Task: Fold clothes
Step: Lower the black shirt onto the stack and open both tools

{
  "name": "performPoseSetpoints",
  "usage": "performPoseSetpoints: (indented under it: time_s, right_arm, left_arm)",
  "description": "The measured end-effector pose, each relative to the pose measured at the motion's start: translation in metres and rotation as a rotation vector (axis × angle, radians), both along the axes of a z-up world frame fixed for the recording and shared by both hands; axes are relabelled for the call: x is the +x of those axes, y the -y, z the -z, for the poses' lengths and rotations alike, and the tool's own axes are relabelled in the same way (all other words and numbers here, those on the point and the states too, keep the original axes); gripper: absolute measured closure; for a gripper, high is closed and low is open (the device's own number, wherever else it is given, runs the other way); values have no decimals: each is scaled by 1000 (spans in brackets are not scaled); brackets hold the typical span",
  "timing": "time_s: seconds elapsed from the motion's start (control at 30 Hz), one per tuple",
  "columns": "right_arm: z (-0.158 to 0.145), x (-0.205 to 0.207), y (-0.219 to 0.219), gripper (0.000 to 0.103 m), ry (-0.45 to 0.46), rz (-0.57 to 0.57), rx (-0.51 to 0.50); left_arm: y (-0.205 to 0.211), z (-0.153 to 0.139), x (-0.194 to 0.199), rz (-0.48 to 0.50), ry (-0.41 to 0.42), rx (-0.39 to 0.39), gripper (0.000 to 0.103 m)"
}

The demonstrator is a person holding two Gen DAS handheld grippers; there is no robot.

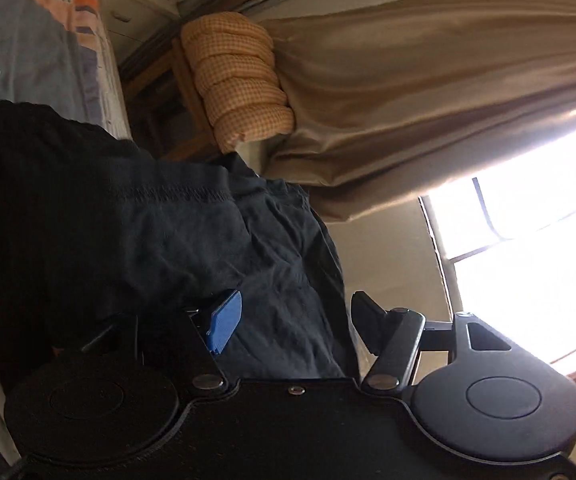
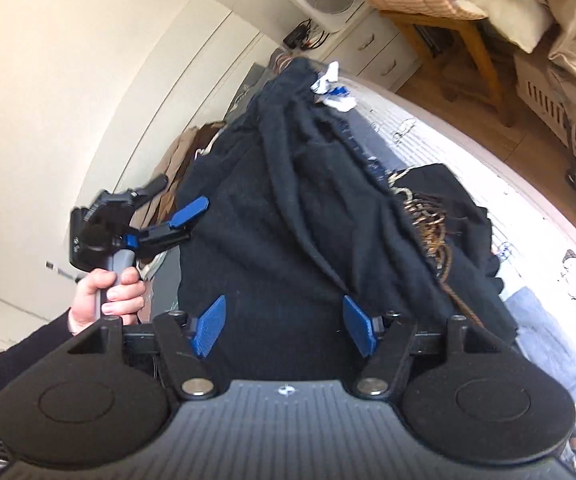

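- Dark garment (image 2: pixel 288 216) lies heaped on the bed (image 2: pixel 468 152), bunched in long ridges; a second dark piece with a brownish cord (image 2: pixel 428 220) sits just beside it.
- Right gripper (image 2: pixel 284 330): jaws apart, pads clear of the cloth, nothing held.
- Left gripper (image 1: pixel 294 328): jaws likewise apart over blue-grey fabric (image 1: pixel 256 248); empty; seen from the right wrist it hangs at the heap's left edge (image 2: pixel 176 208), held by a hand (image 2: pixel 108 292).
- Judgement: step in hand is finding a hem; best to pinch one single layer at each side, then lift and spread before folding.
- Unclear: garment type, its edges and corners; folds hide them; window glare (image 1: pixel 528 240) washes out the far side.
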State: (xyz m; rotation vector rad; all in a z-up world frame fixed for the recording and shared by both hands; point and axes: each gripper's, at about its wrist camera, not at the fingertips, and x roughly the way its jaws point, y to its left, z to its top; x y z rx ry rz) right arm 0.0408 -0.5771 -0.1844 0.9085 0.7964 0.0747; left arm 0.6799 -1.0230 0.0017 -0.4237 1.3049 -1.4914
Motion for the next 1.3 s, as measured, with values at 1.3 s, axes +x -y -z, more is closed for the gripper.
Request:
performPoseSetpoints:
  time_s: [1.3]
  right_arm:
    - [-19,-35,6,57,-132,-102,-310]
  left_arm:
    - [-80,-50,-183,289,356,34,15]
